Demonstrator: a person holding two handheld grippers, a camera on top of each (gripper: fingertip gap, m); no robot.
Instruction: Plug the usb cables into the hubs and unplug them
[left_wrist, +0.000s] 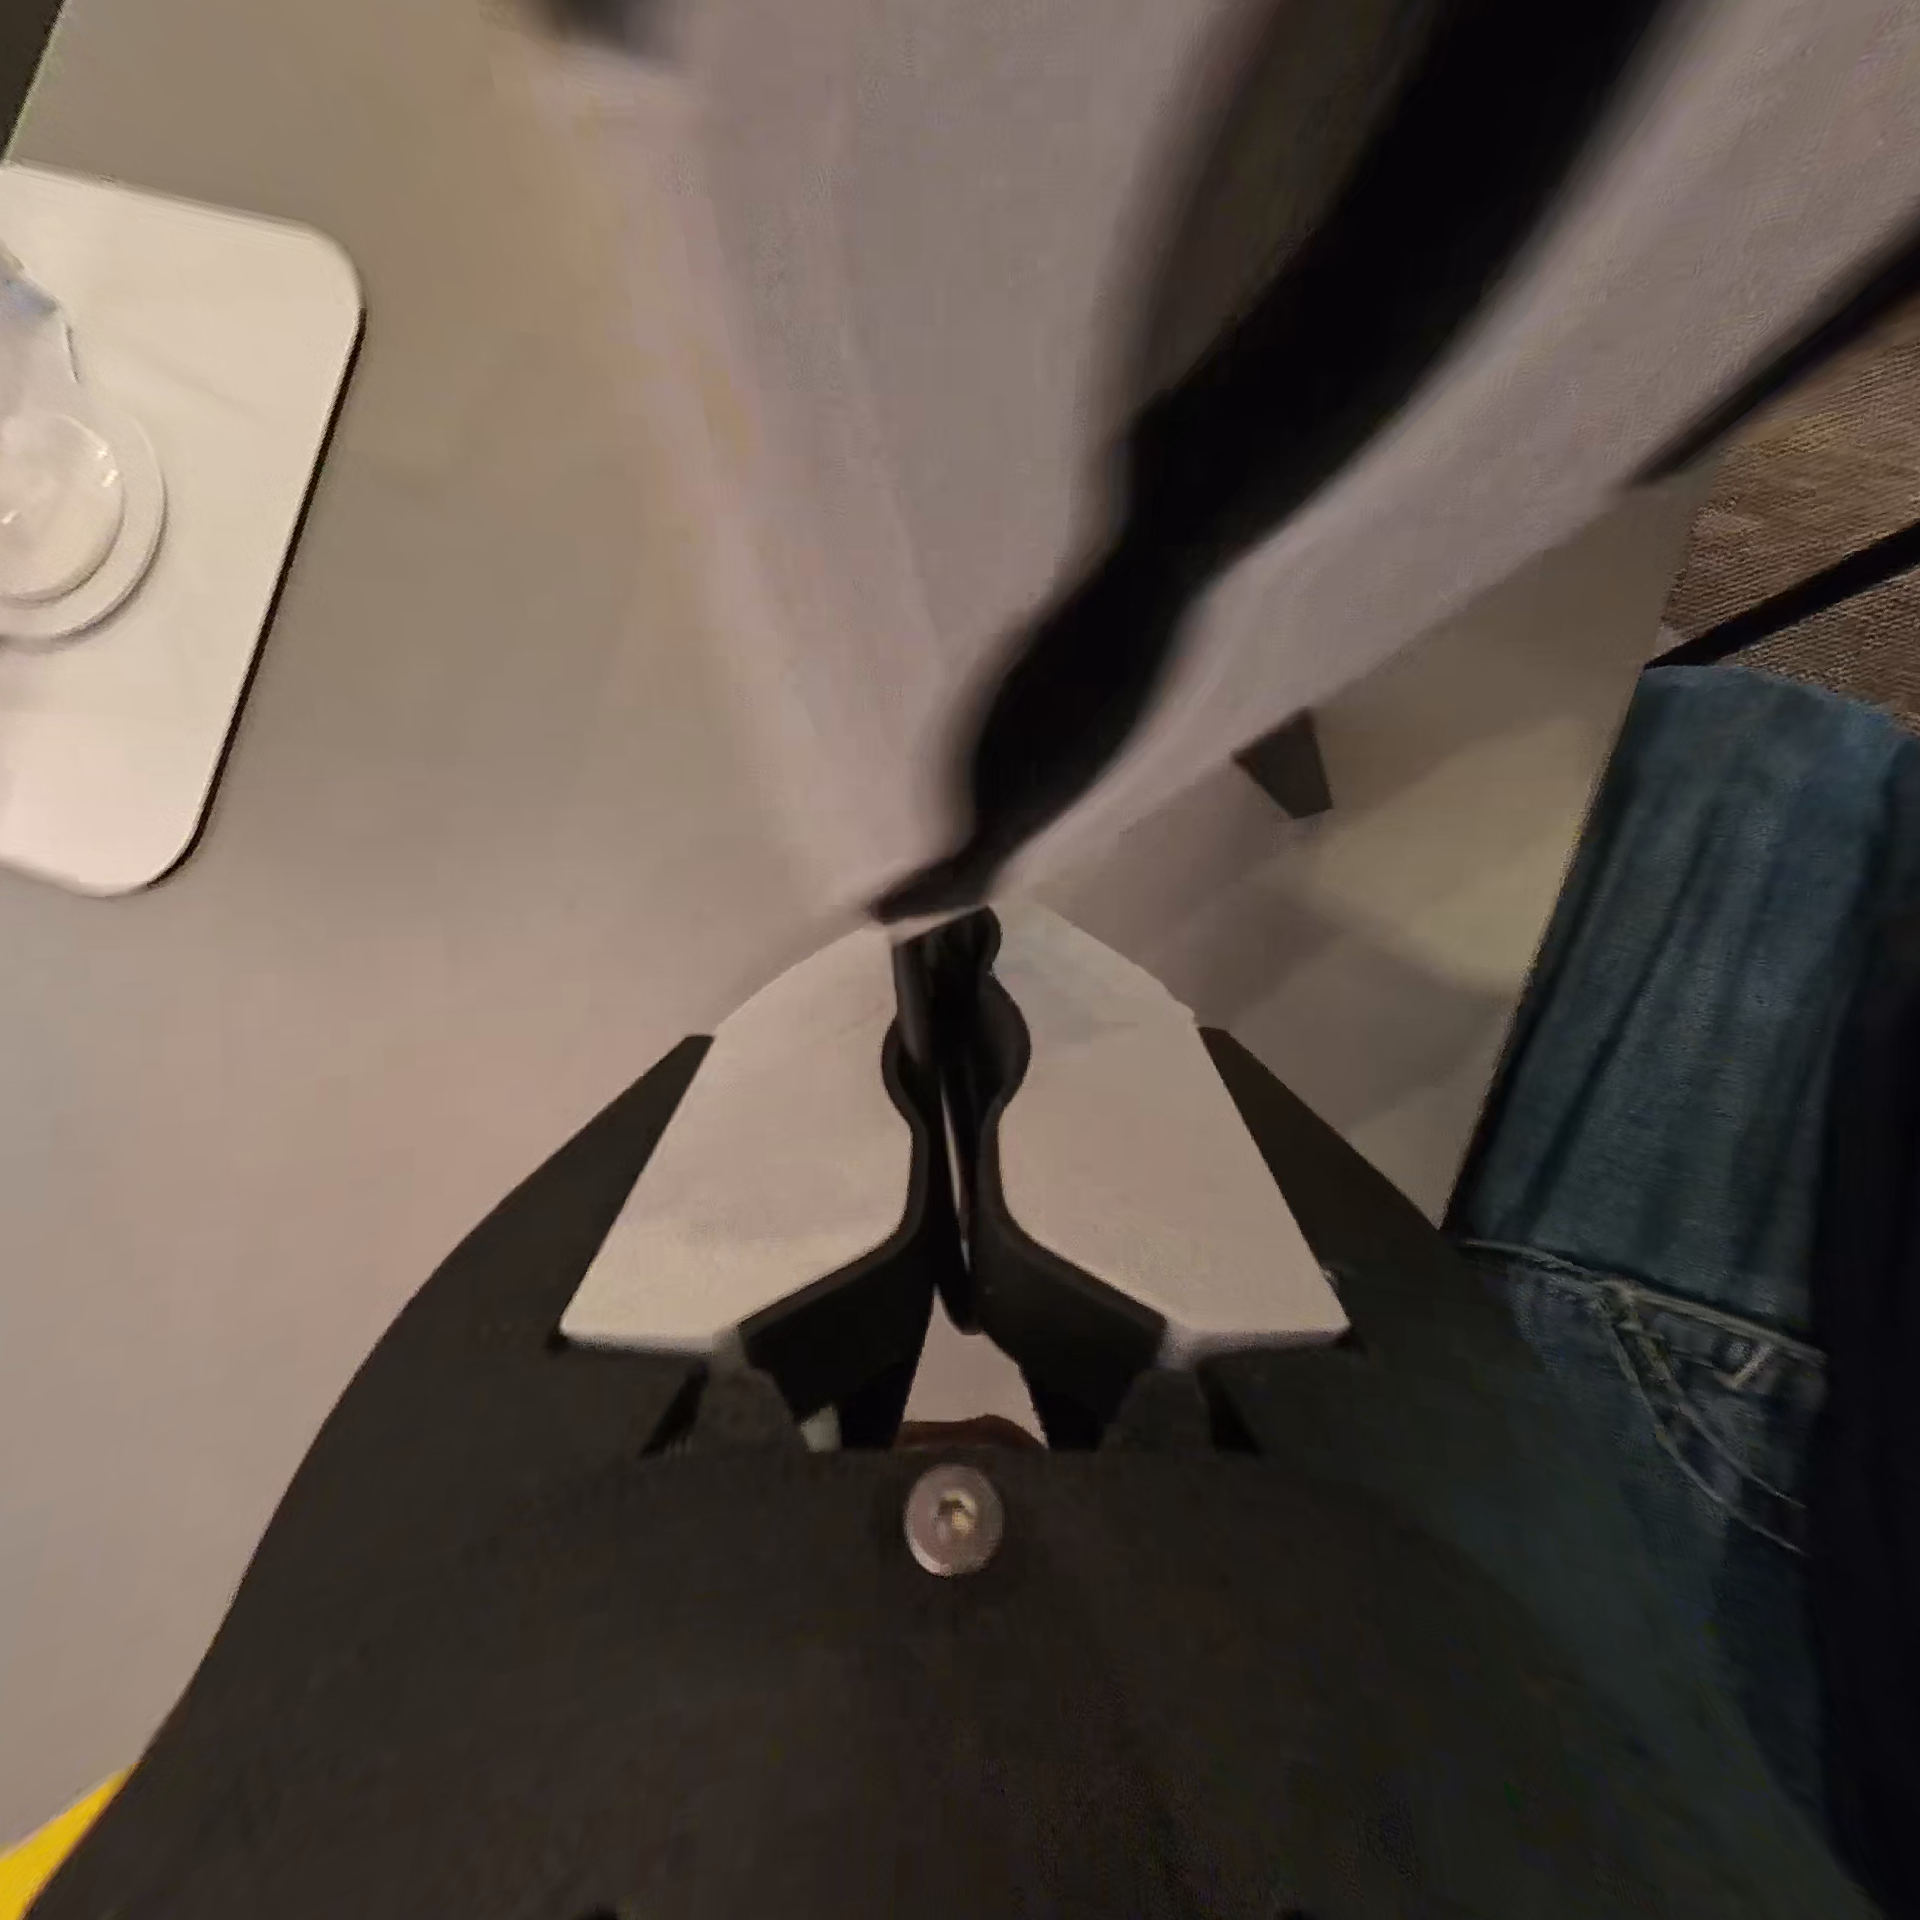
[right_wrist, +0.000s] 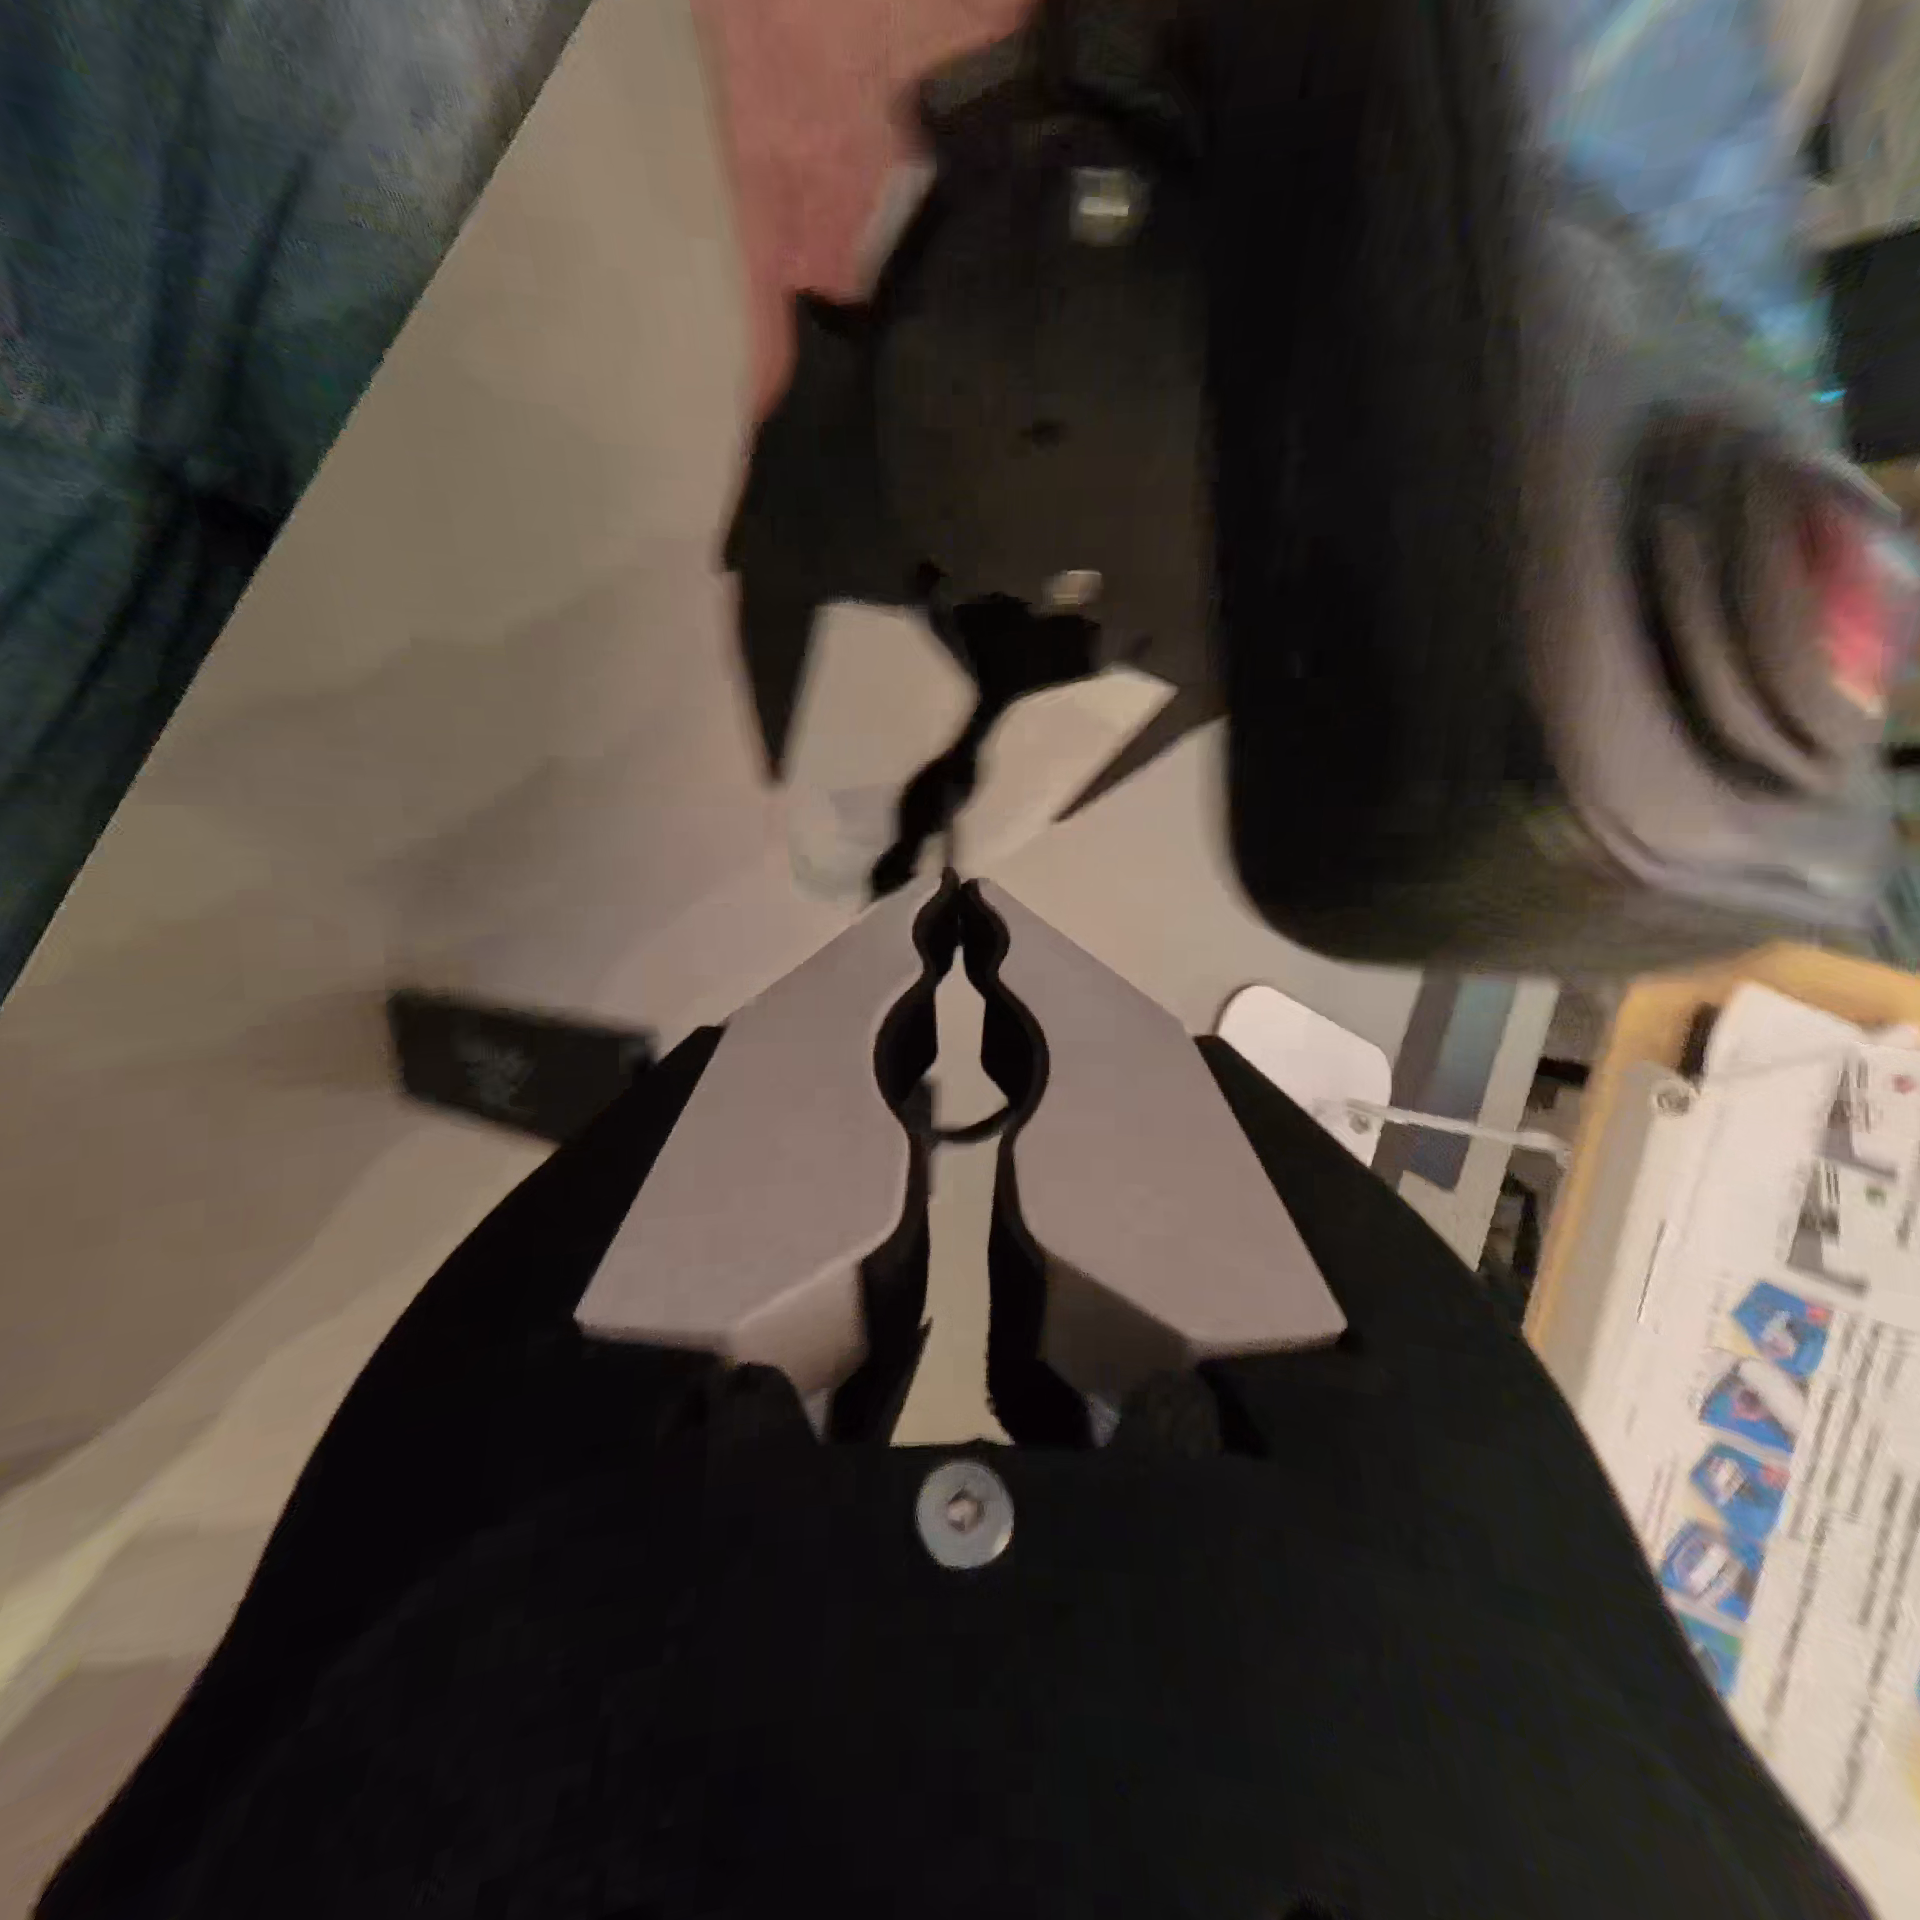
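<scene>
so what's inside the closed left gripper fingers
A thin black cable runs up between the left gripper fingertips. The right gripper meets them tip to tip, blurred, hiding whatever plug or hub lies beyond.

Table (right_wrist: 312, 831), probably 1 black hub (right_wrist: 509, 1060)

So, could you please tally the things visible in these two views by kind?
grippers: 2, left gripper and right gripper
black cable: 1, pinched in the left gripper
black hub: 1
white square pad: 1
clear glass object: 1, on the pad
wooden tray of papers: 1
Total: 7
</scene>
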